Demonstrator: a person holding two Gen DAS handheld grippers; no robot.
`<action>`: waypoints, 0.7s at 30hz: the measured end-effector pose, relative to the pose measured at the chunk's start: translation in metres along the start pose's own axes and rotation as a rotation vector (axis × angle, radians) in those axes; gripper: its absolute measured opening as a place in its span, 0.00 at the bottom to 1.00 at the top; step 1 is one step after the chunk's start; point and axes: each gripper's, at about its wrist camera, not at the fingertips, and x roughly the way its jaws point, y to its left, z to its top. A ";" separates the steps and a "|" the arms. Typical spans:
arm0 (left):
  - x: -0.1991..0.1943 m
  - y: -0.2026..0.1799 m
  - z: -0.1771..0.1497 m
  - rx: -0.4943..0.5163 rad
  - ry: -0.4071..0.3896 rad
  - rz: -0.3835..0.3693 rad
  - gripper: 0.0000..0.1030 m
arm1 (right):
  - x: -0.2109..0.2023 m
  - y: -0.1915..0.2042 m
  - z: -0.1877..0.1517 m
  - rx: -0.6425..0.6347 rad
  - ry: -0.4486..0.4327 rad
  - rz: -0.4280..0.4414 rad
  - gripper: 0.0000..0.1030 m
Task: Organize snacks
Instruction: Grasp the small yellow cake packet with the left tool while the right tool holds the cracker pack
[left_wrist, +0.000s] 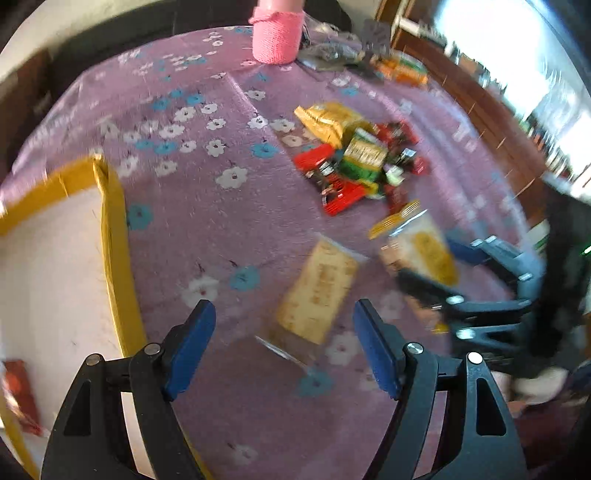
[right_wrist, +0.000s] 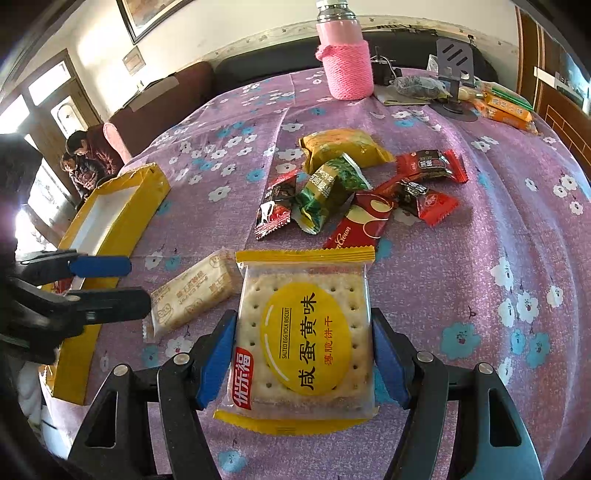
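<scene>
Far left: yellow box (right_wrist: 110, 221), open, white inside, on the purple flowered tablecloth (right_wrist: 480, 229). Only the left wrist view shows a red packet (left_wrist: 22, 395) lying inside it.

Next: left gripper (left_wrist: 284, 343), jaws apart and empty, hovering over a pale biscuit bar (left_wrist: 317, 291) flat on the cloth just beside the box. Blurred in its own view; sharp in the right wrist view, where the same bar (right_wrist: 192, 295) lies near the blue-padded fingers (right_wrist: 99, 266).

Centre: right gripper (right_wrist: 304, 354), pads pressed on both sides of a salted egg yolk cracker pack (right_wrist: 303, 339), clear wrap with yellow ends. Label readable only in the right wrist view; the left wrist view shows that pack (left_wrist: 424, 251) as a smear.

Beyond: loose snack pile (right_wrist: 354, 184) of red, green and yellow wrappers, well apart from the box.

Far edge: pink knit-sleeved bottle (right_wrist: 345, 66), upright.

Right: orange packets (right_wrist: 506, 107) by the table edge.
</scene>
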 end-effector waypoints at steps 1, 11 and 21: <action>0.006 -0.002 0.003 0.004 0.012 0.016 0.74 | 0.000 -0.001 0.000 0.006 -0.001 0.005 0.69; 0.033 -0.040 0.002 0.101 -0.014 0.065 0.63 | -0.003 -0.015 0.003 0.076 -0.004 0.055 0.68; 0.007 -0.022 -0.019 -0.053 -0.123 0.011 0.30 | -0.006 -0.022 0.003 0.118 -0.033 0.069 0.68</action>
